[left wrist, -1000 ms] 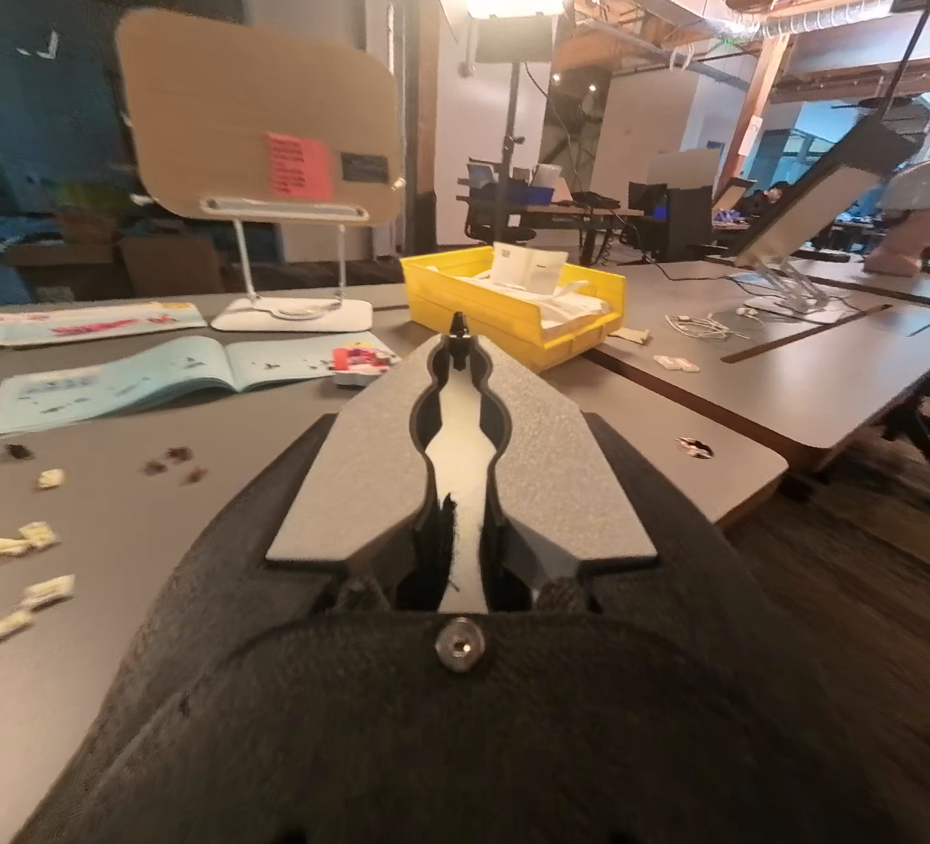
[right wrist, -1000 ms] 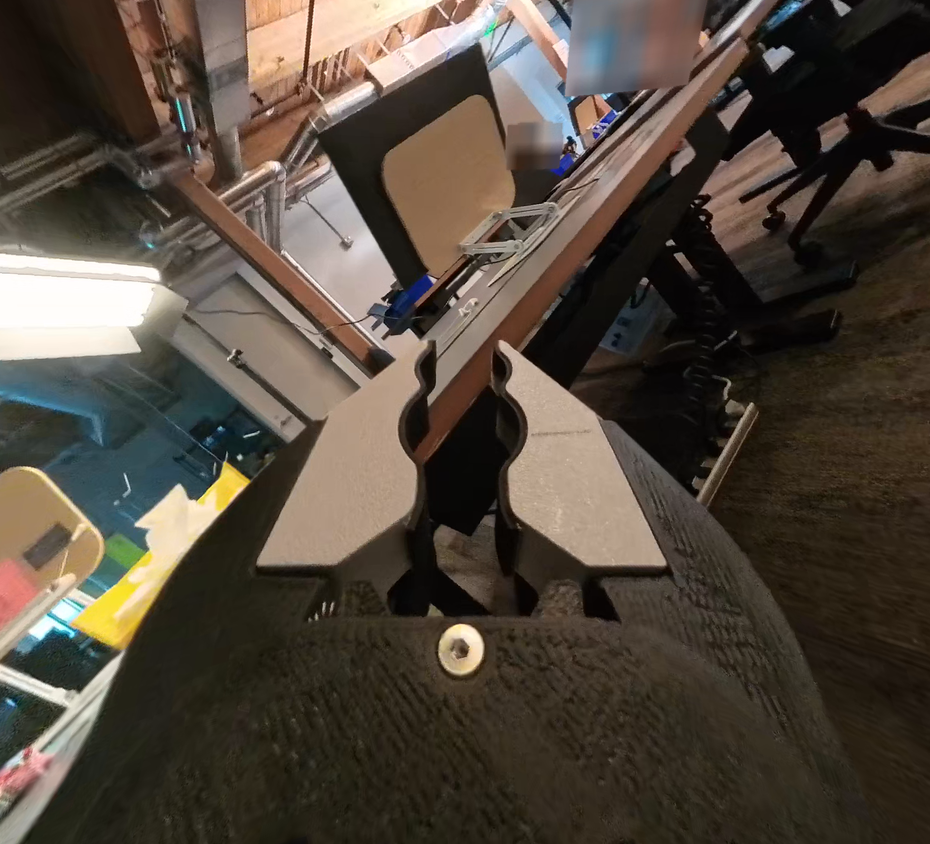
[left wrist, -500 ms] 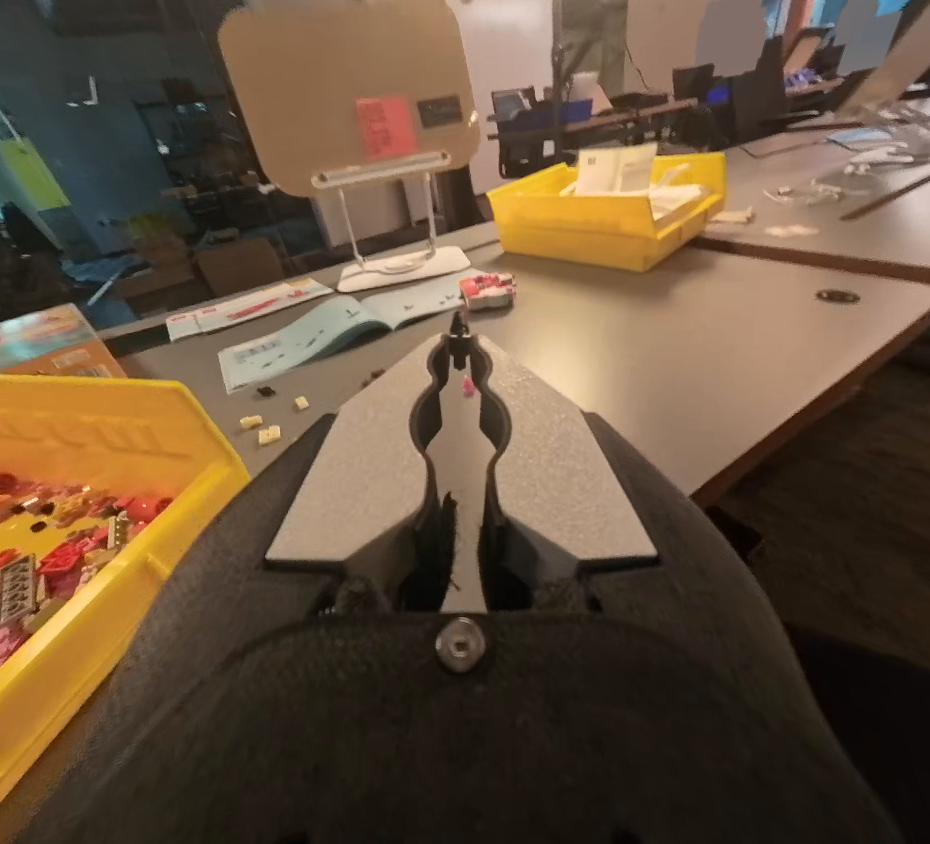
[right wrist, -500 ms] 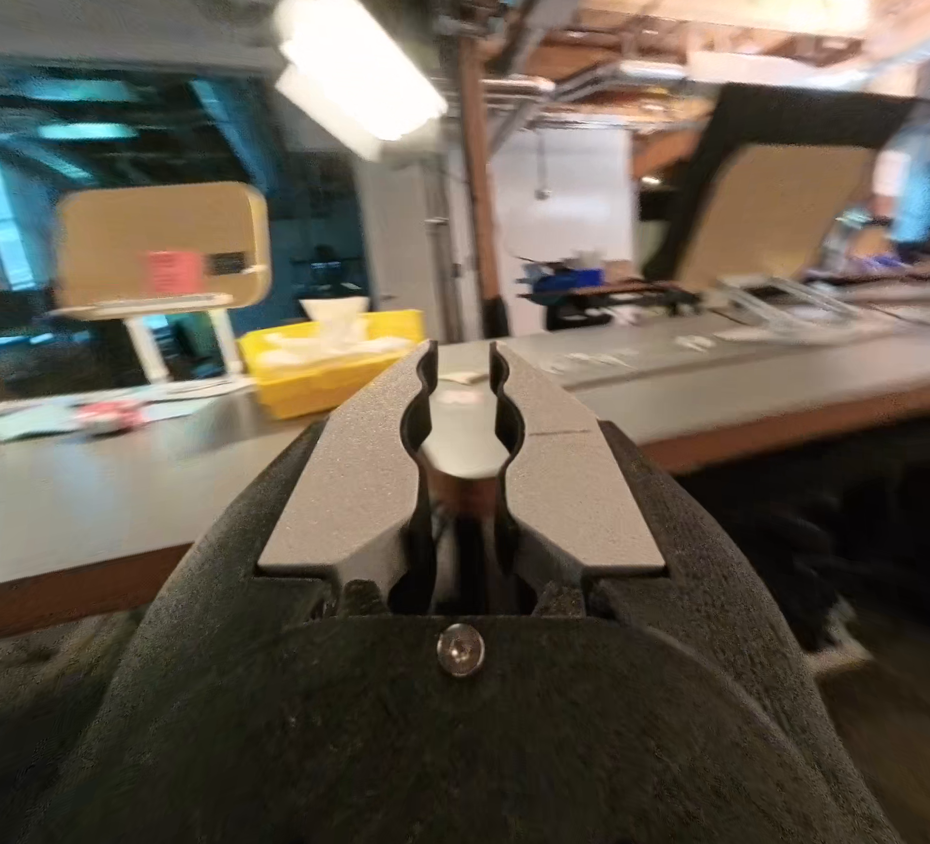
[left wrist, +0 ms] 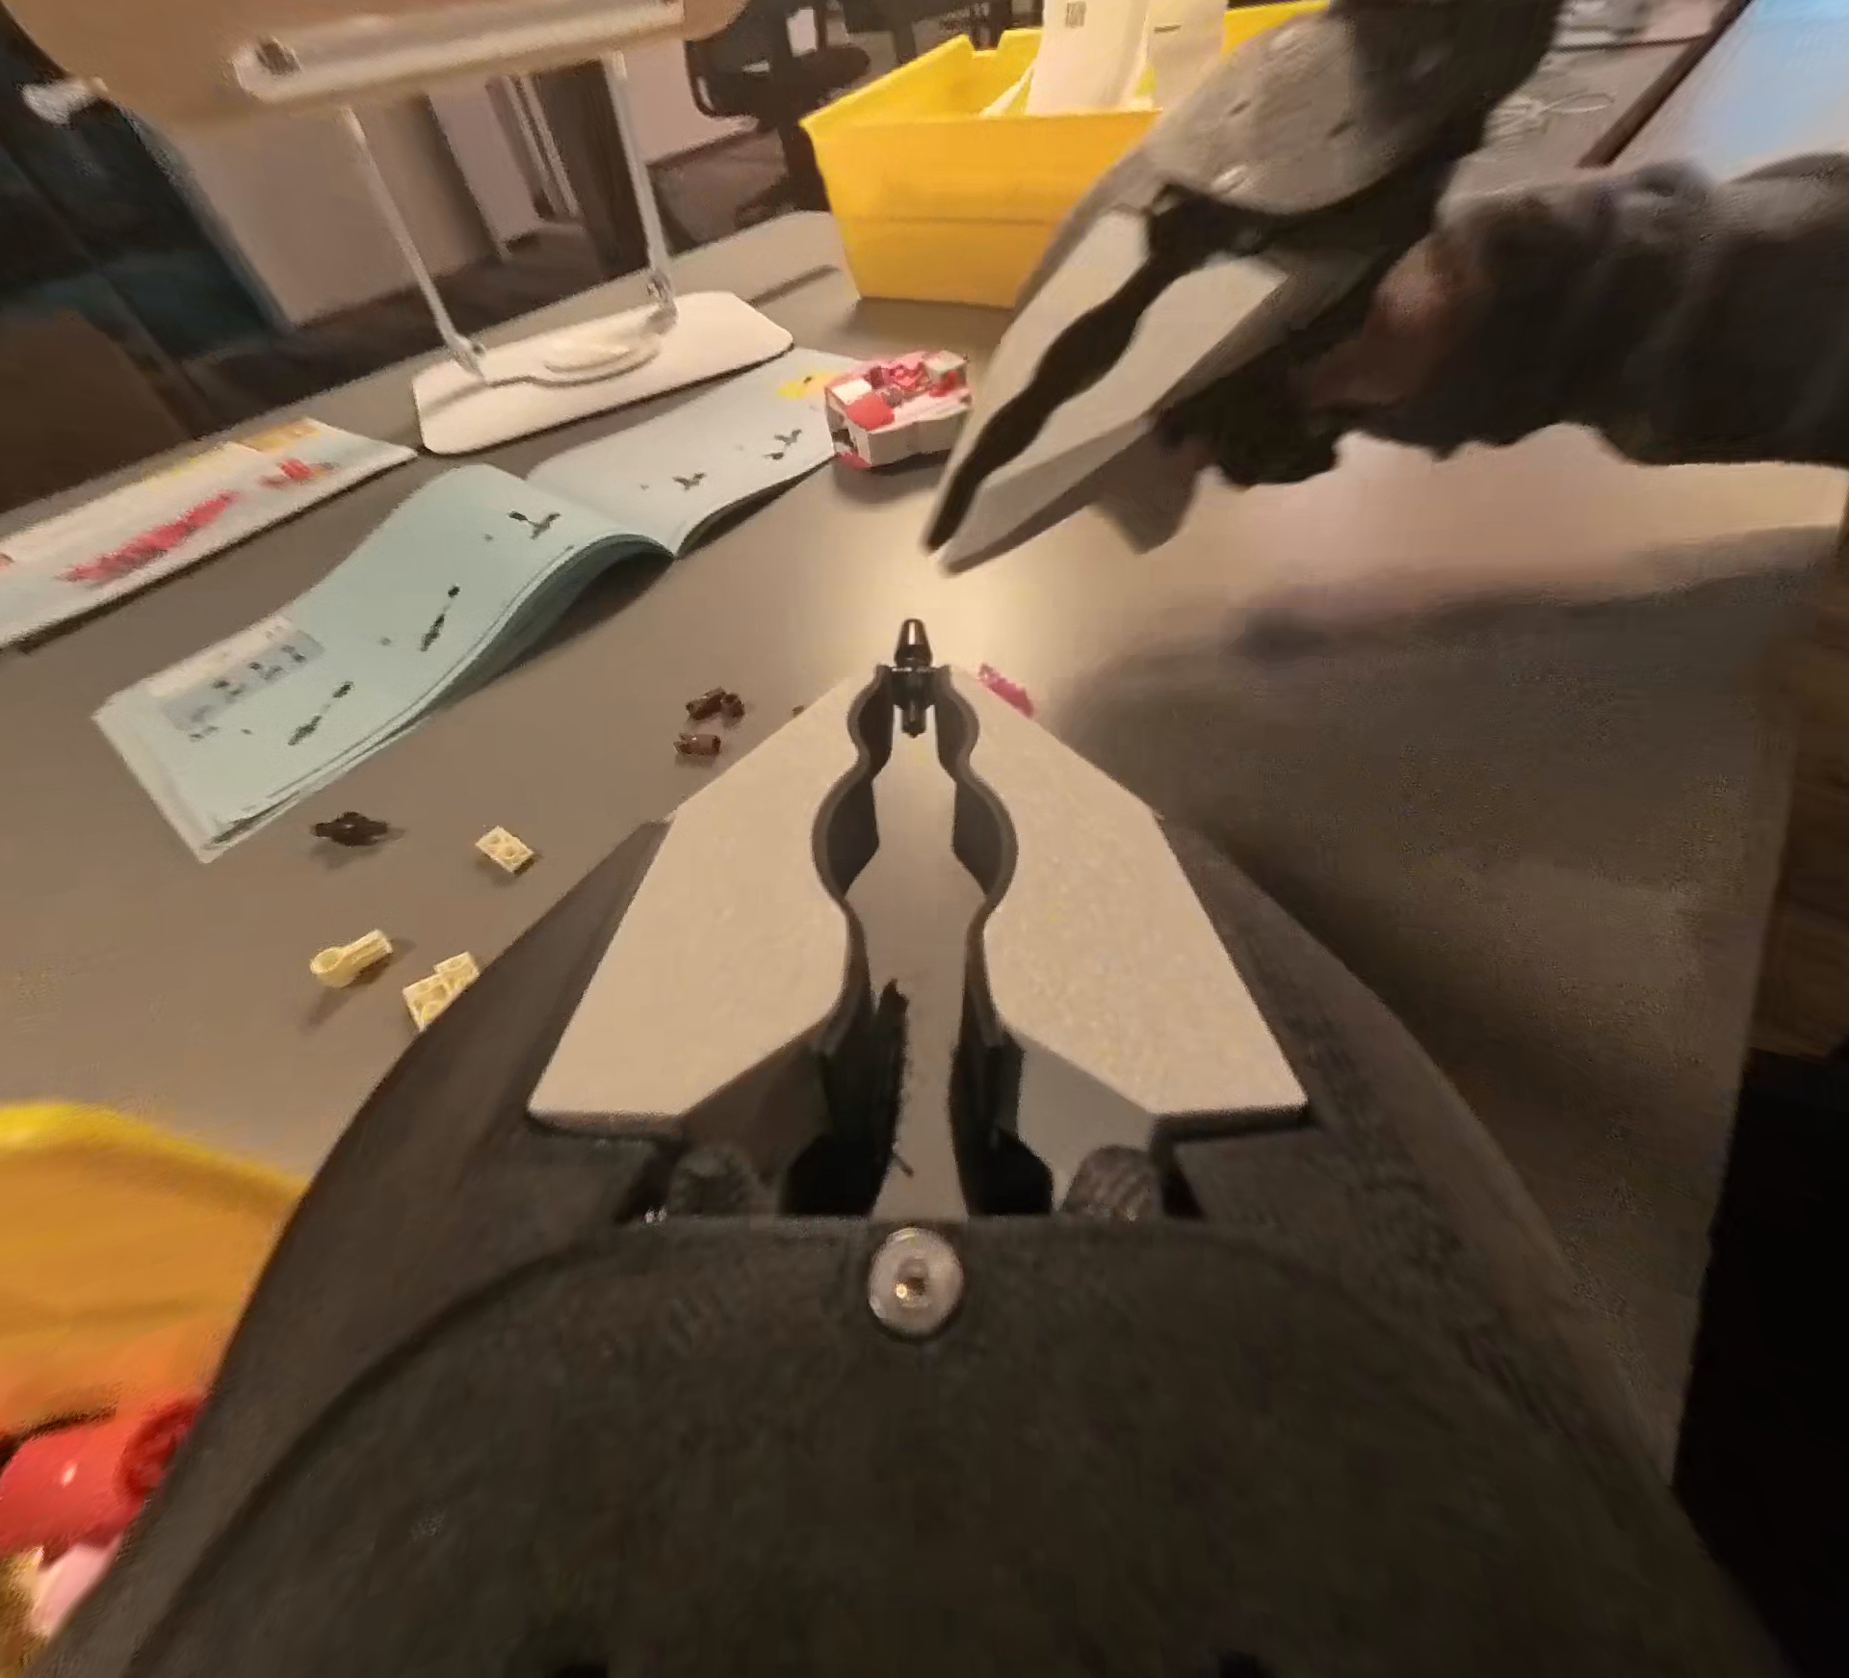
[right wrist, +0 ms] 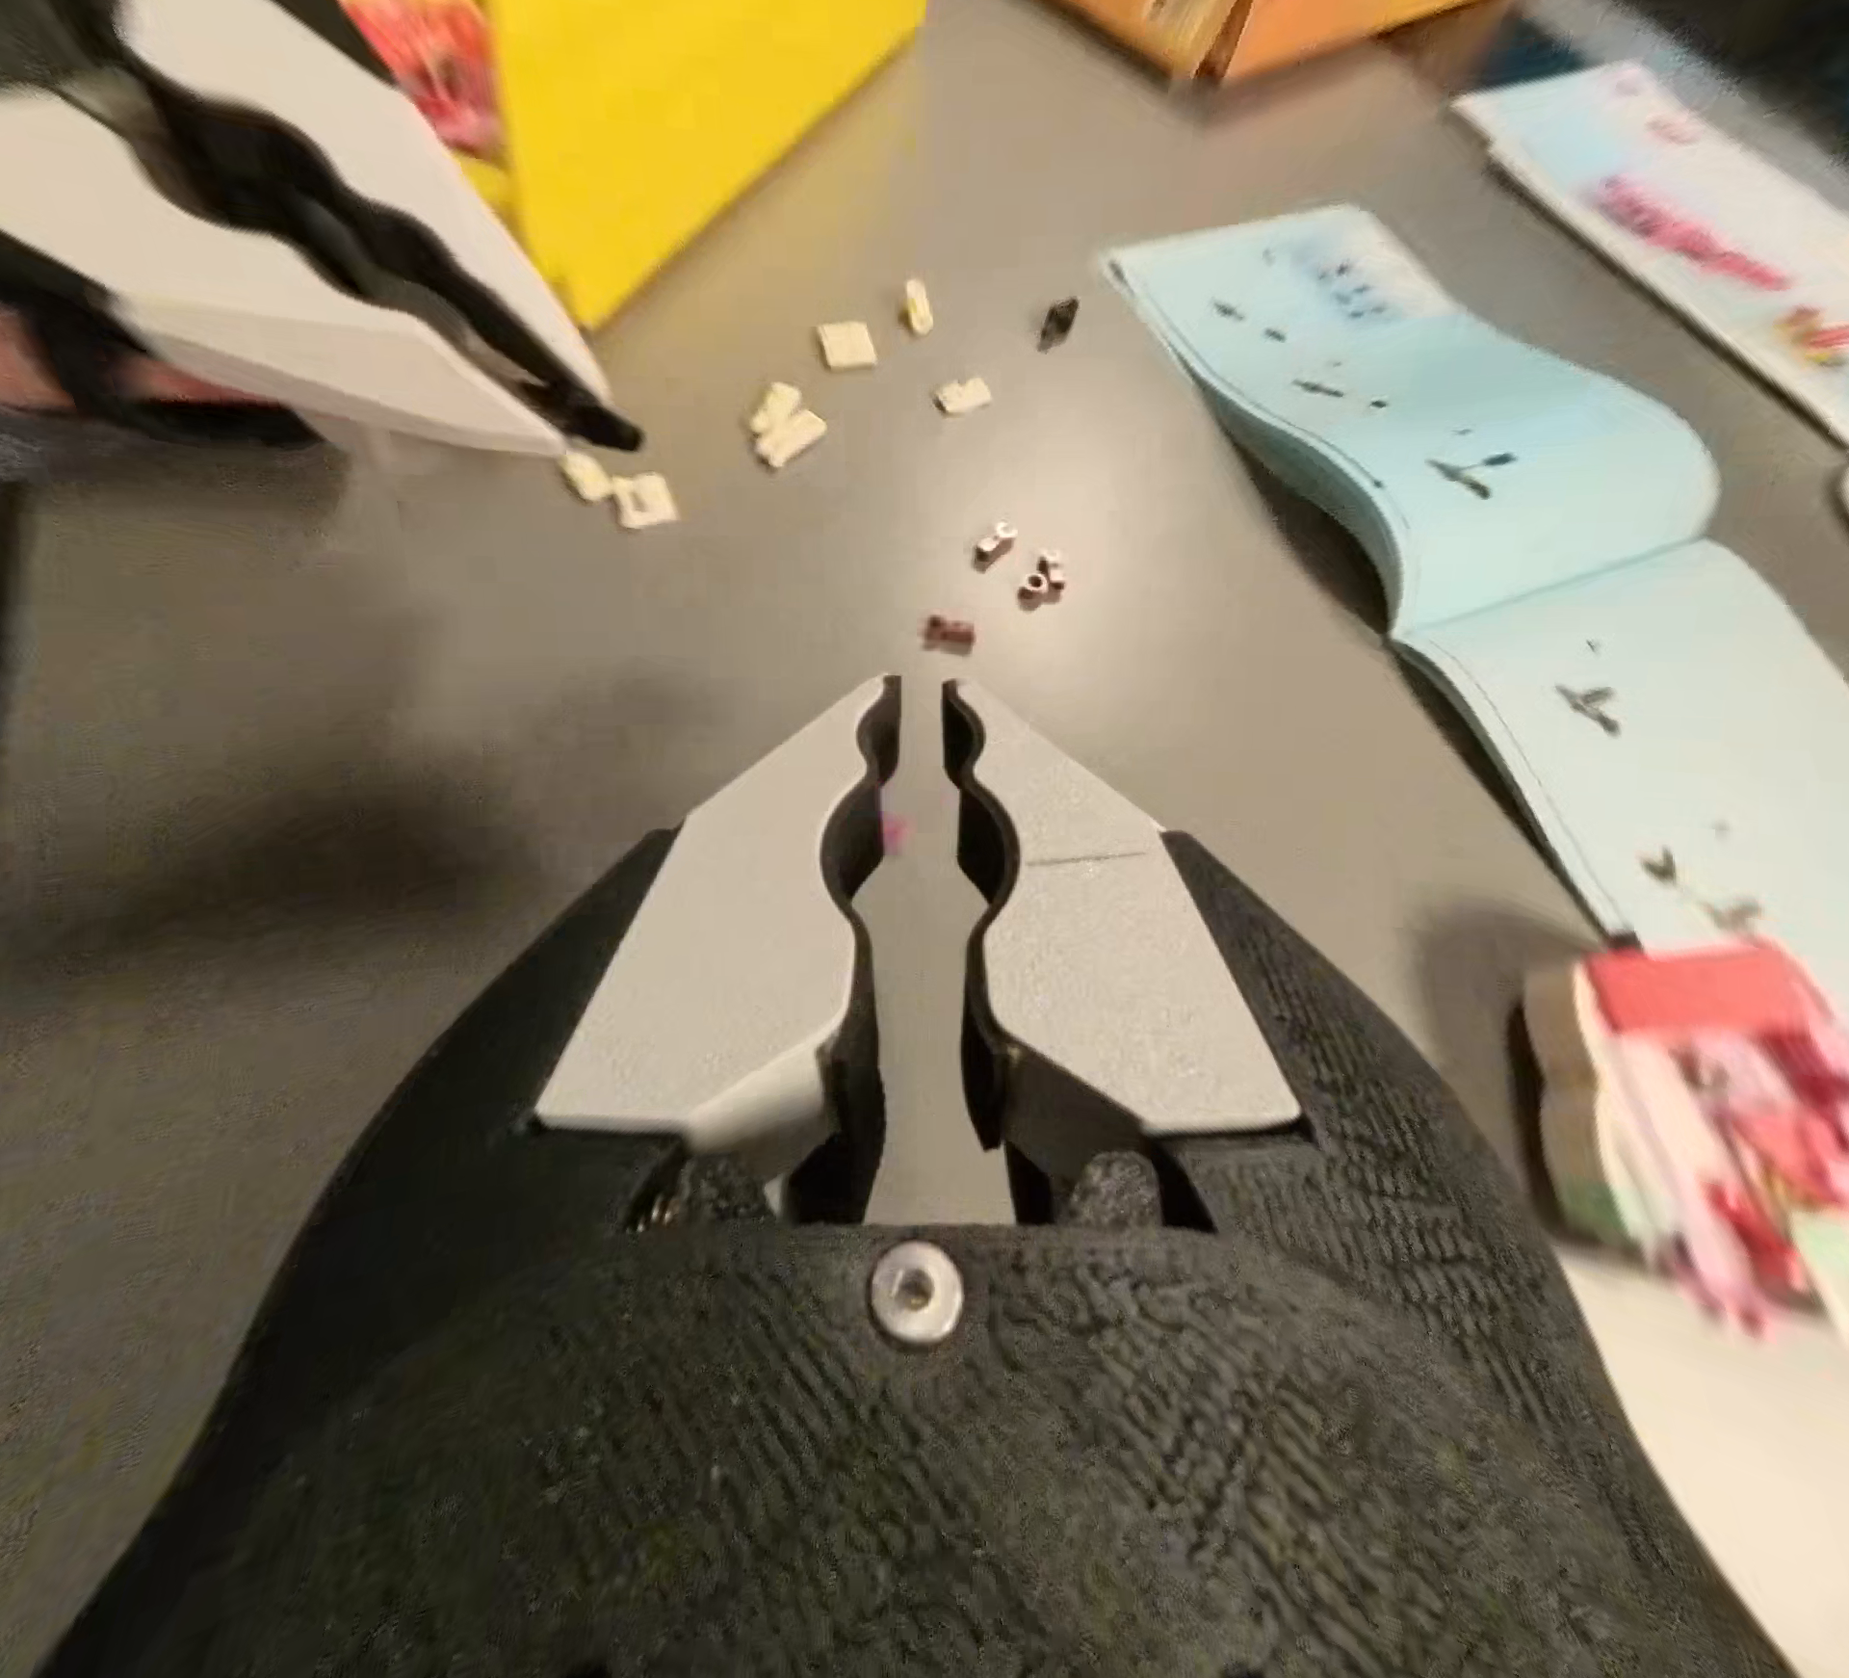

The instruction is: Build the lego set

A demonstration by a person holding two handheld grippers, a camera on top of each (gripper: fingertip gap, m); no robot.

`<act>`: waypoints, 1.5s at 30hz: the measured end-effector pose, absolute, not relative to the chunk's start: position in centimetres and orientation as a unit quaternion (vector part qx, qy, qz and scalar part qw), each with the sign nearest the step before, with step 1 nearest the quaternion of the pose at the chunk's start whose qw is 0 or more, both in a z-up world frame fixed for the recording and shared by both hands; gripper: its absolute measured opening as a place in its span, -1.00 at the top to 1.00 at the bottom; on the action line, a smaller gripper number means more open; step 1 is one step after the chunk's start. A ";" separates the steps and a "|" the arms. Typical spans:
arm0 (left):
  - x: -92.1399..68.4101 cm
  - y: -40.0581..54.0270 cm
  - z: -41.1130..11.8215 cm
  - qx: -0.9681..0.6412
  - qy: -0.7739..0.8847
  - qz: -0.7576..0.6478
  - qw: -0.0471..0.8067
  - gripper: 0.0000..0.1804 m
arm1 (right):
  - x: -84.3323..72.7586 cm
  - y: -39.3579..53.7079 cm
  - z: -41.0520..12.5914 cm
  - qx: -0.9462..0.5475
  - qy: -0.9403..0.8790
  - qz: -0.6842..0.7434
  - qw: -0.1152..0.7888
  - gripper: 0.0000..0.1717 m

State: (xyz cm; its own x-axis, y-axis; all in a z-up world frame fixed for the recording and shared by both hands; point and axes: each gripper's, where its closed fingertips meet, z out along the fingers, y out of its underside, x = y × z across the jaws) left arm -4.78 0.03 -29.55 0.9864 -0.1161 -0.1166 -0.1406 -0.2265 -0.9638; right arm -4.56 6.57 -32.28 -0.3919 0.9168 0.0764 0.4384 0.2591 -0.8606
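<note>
1. Left wrist view: the left hand-held gripper (left wrist: 912, 679) pinches a small black peg (left wrist: 910, 651) at its fingertips, above the grey worktop (left wrist: 1301, 779). Brown pieces (left wrist: 712, 719) and cream plates (left wrist: 503, 849) lie to its left, before an open blue booklet (left wrist: 480, 589).
2. Right wrist view: the right hand-held gripper (right wrist: 920, 684) stands narrowly parted with nothing between its tips, near a dark red piece (right wrist: 948, 632). A pink piece (right wrist: 893, 826) lies on the worktop below.

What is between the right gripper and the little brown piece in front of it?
Nothing visible. Only bare table lies between the right gripper and the brown piece. The left gripper, pinching a small black peg, is off to one side, near the cream pieces.
</note>
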 end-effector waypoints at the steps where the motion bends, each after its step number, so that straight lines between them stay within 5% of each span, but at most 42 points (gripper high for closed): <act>1: -5.3 0.5 -29.6 -0.786 0.080 0.001 0.613 0.92 | -6.0 6.7 -33.4 -0.458 -0.750 0.382 0.286 0.95; 9: -7.3 1.0 -29.5 -0.775 0.066 0.009 0.629 0.93 | -11.0 7.1 -35.7 -0.460 -0.768 0.386 0.221 0.95; 33: -8.0 1.0 -30.1 -0.782 0.047 0.067 0.618 0.92 | -11.6 7.1 -36.6 -0.449 -0.778 0.387 0.209 0.96; 45: -8.2 1.5 -30.7 -0.792 0.053 0.078 0.603 0.92 | -9.7 6.1 -30.3 -0.310 -0.721 0.503 0.362 1.00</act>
